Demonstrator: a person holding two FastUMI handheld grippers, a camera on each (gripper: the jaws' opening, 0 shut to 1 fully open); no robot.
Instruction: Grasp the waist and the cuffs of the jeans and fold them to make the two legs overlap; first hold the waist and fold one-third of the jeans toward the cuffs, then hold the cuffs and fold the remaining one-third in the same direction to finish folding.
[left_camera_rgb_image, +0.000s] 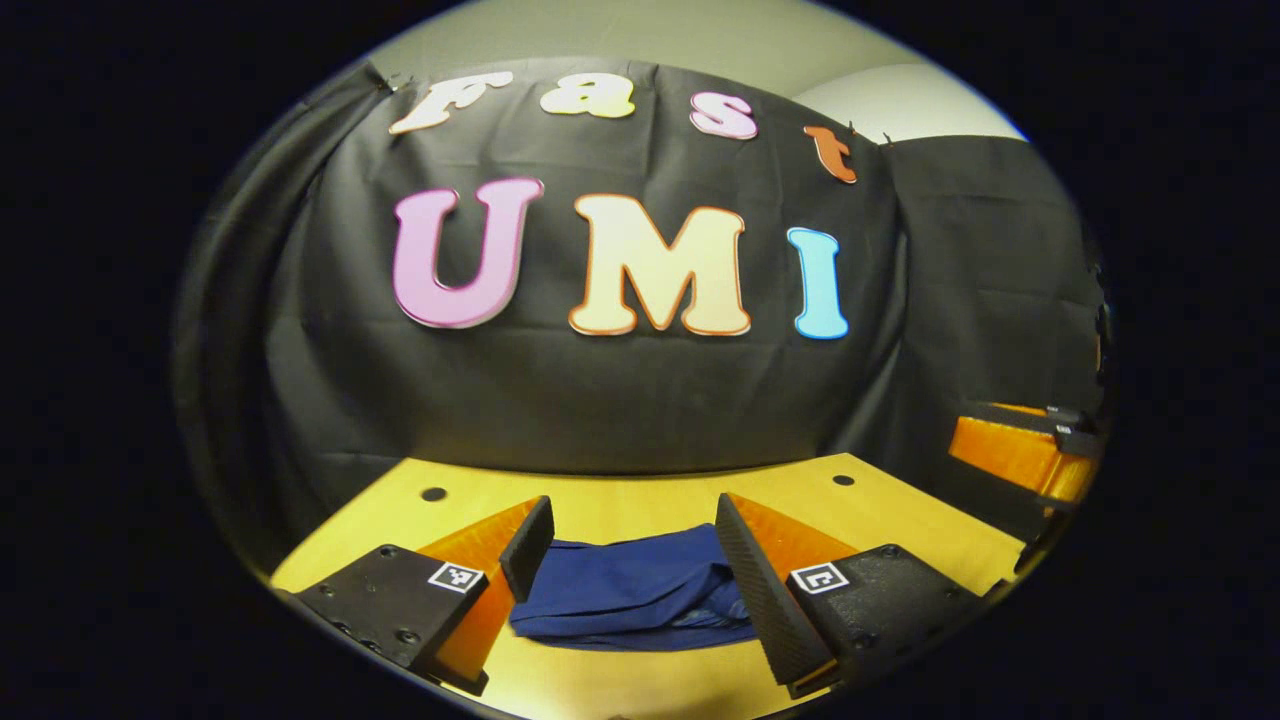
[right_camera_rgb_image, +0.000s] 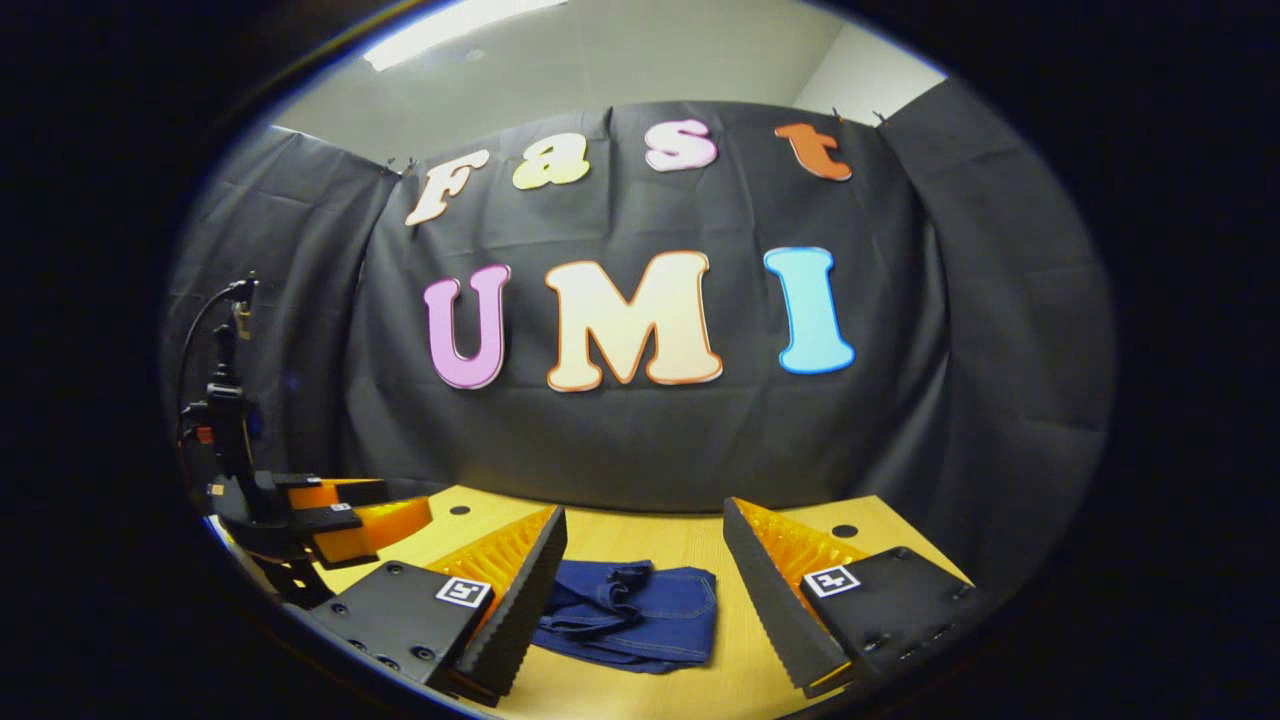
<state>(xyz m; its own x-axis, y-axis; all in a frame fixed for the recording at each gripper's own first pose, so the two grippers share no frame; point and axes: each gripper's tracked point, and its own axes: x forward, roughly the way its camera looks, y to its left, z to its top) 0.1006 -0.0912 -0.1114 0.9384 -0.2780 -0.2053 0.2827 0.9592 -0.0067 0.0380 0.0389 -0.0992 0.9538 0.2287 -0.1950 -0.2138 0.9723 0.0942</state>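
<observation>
Dark blue denim jeans (right_camera_rgb_image: 640, 612): soft woven cloth, matt, rumpled, pale stitching on the seams. Yellow wooden table (left_camera_rgb_image: 640, 500): smooth, faint sheen, fine grain, dark round holes near far corners. Black cloth wall (right_camera_rgb_image: 640, 440): matt, creased. Left gripper (left_camera_rgb_image: 632, 570) fingers (left_camera_rgb_image: 765, 590): ridged, matt.

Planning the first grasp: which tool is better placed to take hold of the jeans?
Probably the left tool: the jeans lie between its open fingers. The right tool, also open, has them off toward one finger.

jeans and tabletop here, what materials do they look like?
Dark blue jeans: denim by the look, matte, with lighter seam stitching and soft creases. Yellow-tan tabletop: probably wood or laminate board, smooth with a faint sheen, round holes near its far edge; the grain is too faint to settle which.
</observation>
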